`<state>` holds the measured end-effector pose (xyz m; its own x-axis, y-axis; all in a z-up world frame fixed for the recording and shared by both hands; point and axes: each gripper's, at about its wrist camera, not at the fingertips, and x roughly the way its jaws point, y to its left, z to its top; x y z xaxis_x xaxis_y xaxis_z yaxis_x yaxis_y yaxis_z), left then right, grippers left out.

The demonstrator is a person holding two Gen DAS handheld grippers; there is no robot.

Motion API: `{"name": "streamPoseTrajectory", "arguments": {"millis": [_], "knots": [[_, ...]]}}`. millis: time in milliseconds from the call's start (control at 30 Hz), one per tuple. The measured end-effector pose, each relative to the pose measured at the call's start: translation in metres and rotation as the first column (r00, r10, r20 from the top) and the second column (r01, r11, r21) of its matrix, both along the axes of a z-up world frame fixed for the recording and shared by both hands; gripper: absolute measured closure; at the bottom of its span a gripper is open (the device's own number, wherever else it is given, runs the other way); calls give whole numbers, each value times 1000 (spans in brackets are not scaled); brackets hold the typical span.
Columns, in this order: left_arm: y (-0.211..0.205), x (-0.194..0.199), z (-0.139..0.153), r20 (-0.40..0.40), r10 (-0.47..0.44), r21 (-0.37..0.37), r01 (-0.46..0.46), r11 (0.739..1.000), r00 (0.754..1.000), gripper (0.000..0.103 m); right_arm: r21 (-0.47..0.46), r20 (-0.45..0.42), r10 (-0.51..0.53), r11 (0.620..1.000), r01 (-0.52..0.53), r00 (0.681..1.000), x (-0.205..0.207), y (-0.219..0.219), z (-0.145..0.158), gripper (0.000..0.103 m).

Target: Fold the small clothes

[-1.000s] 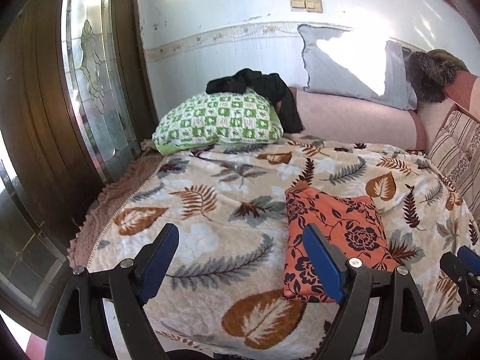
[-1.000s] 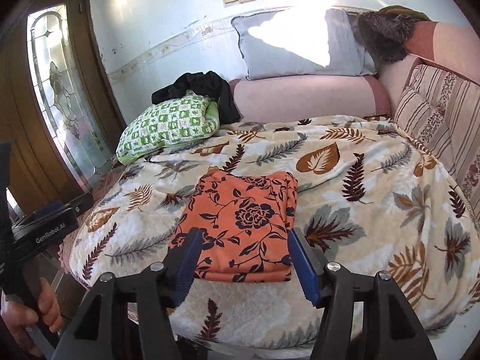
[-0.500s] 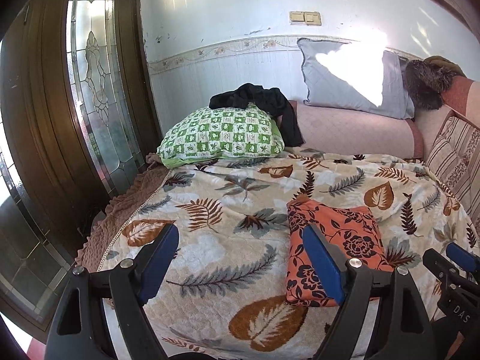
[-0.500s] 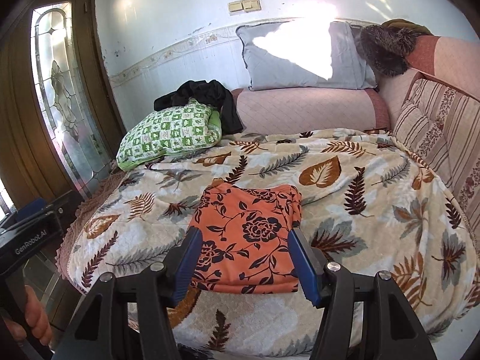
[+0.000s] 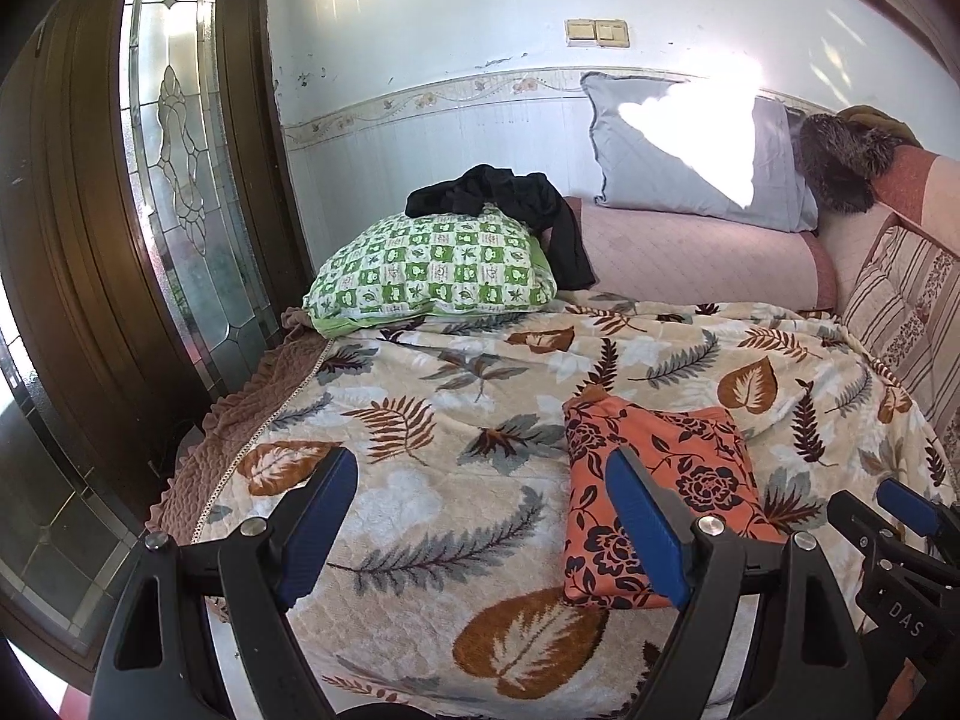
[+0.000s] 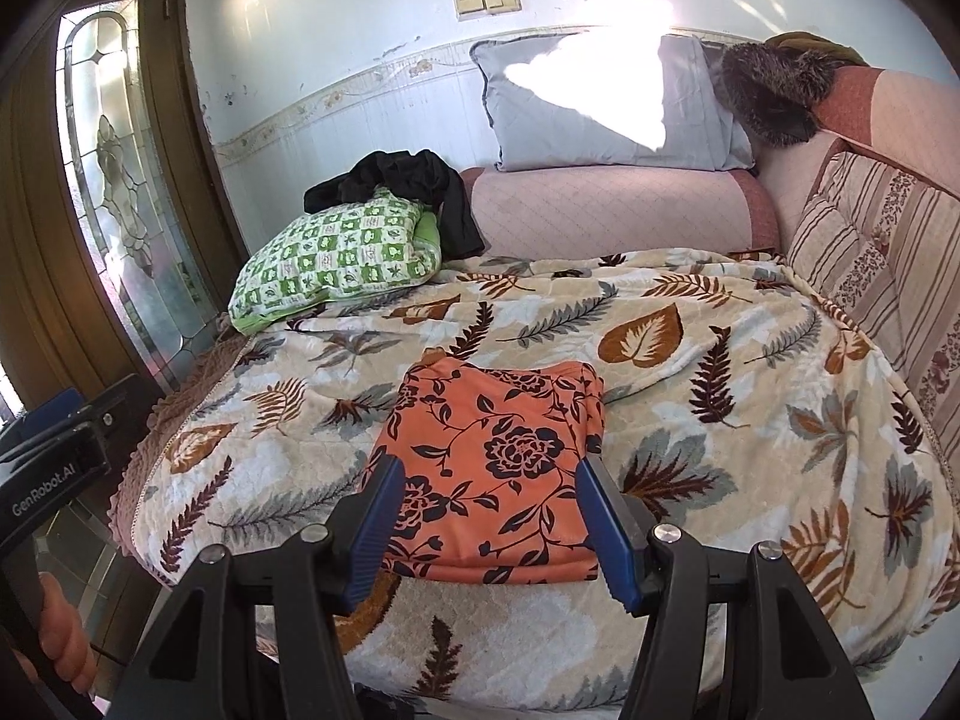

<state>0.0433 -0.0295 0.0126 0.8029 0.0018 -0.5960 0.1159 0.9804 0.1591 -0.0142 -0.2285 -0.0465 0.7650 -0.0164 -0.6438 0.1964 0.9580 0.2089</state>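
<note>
A folded orange garment (image 5: 660, 468) (image 6: 498, 450) with black flowers lies flat near the front edge of the bed, on the leaf-patterned blanket (image 5: 456, 420) (image 6: 690, 420). My right gripper (image 6: 489, 474) hovers just in front of it, open, and the cloth shows between its blue pads untouched. My left gripper (image 5: 480, 480) is open over bare blanket to the left of the garment, holding nothing. A crumpled black garment (image 5: 498, 192) (image 6: 402, 174) is draped over a green checked pillow (image 5: 432, 270) (image 6: 336, 258) at the back left.
A wooden door with a glass panel (image 5: 174, 180) stands close to the bed's left side. A grey pillow (image 5: 690, 156) and a pink bolster (image 5: 690, 252) line the back wall; striped cushions (image 6: 870, 276) run along the right. A hand (image 6: 60, 630) holds the left gripper's handle.
Both grippers have drawn back slightly from the bed. The folded garment lies as before and neither gripper's jaws have changed.
</note>
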Motion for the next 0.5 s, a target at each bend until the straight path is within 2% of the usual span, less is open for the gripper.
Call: {"name": "streamPoseTrajectory", "arguments": {"millis": [500], "knots": [[0, -3, 8, 1, -34, -24, 34, 999, 999, 18, 4, 23, -12, 1000, 12, 1000, -2, 0, 6, 40]]}}
